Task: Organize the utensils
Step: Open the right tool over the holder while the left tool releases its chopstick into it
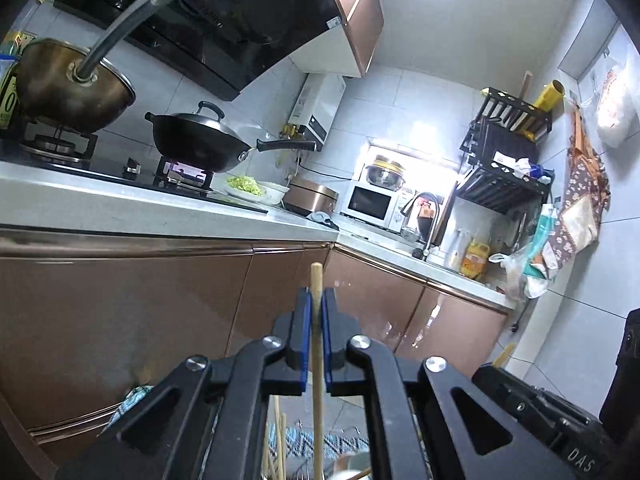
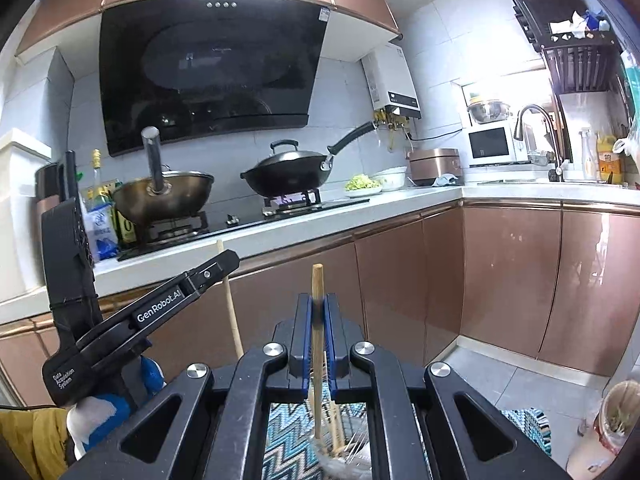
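Before copper cabinets [image 2: 400, 288], each tool [image 1: 317, 312] [image 2: 318, 316] grips a chopstick [image 1: 317, 280] [image 2: 317, 284].

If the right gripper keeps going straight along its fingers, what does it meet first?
Probably the brown cabinet door under the countertop. The right gripper, shut on a wooden chopstick, points at it; depth is unclear.

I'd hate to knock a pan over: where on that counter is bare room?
The front counter edge before the hob is bare, also the corner between rice cooker and sink tap. Crowded: left end by the bottles.

Two woks [image 2: 286, 172] [image 2: 164, 196], one microwave [image 2: 490, 142], two held chopsticks [image 2: 317, 320] [image 2: 232, 312].
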Demonstrator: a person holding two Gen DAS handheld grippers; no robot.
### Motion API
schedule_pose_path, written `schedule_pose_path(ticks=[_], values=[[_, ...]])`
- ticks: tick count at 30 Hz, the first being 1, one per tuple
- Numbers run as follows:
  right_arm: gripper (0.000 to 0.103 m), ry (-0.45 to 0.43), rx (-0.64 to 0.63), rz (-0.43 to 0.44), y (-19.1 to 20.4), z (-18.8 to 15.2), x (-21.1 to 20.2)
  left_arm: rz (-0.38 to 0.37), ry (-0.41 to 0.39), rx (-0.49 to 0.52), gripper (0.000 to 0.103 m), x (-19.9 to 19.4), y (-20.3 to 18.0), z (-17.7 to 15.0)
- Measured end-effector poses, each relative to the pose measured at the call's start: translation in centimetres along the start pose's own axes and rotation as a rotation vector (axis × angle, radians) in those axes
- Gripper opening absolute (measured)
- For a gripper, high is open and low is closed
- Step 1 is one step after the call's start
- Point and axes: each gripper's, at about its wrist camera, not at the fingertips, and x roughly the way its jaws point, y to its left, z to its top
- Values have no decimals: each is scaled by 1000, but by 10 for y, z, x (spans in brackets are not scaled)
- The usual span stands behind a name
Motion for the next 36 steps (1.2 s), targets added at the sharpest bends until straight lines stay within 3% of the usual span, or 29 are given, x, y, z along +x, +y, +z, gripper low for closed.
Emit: schedule_pose_path(ticks=[16,31,32,36], values=[[6,121,-32,-59,-23,-47,71,73,-2,-15,5,90,21,-65],[7,182,-26,-99,-32,-73,84,118,17,-10,7,101,37,-96],[7,182,-25,-101,-32,-73,84,119,14,-10,8,99,37,-95],[7,182,-12,-102,-34,-71,79,124,10,-24,29,89,39,-91]])
